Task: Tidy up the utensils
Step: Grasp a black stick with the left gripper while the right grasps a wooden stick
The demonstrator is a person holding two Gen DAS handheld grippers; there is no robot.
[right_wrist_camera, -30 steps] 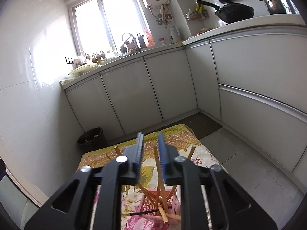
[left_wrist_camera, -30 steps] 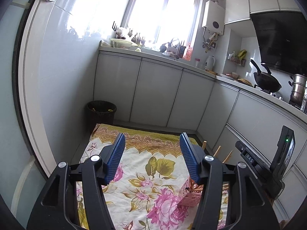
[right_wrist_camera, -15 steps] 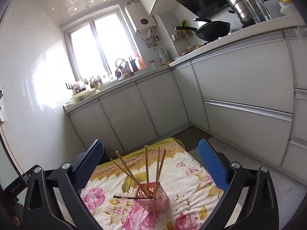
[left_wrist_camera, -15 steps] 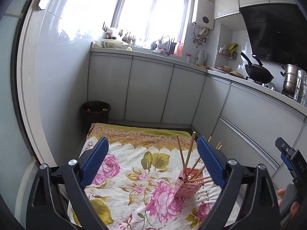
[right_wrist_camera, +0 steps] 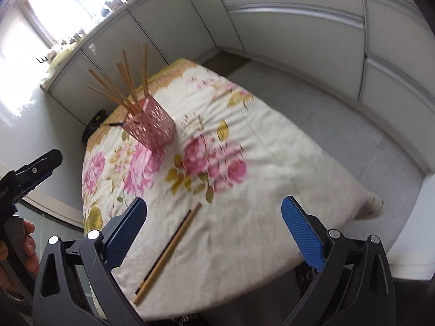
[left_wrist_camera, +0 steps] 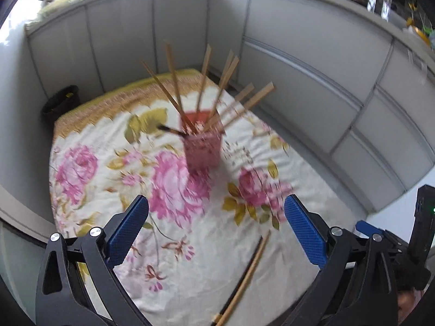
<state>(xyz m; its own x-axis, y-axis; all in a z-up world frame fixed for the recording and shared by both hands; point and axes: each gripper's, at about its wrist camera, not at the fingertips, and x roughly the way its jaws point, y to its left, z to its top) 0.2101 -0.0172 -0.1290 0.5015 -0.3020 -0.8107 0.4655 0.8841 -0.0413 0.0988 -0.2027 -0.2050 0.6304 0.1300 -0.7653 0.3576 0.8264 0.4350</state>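
Your floral cloth (left_wrist_camera: 174,244) covers the surface, with the pink basket (left_wrist_camera: 202,150) of wooden chopsticks (left_wrist_camera: 174,81) standing on it. A loose chopstick pair (right_wrist_camera: 168,250) lies flat nearer you. Your left gripper (left_wrist_camera: 216,231) and right gripper (right_wrist_camera: 213,231) both gape fully wide, gripping and touching nothing, above that pair.

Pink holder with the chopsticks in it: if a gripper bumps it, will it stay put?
Probably not. The pink holder is a narrow perforated basket, likely light, and the chopsticks fan out well above its rim, so it looks top-heavy. It stands on a soft, wrinkled floral cloth, so it may tip rather than slide.
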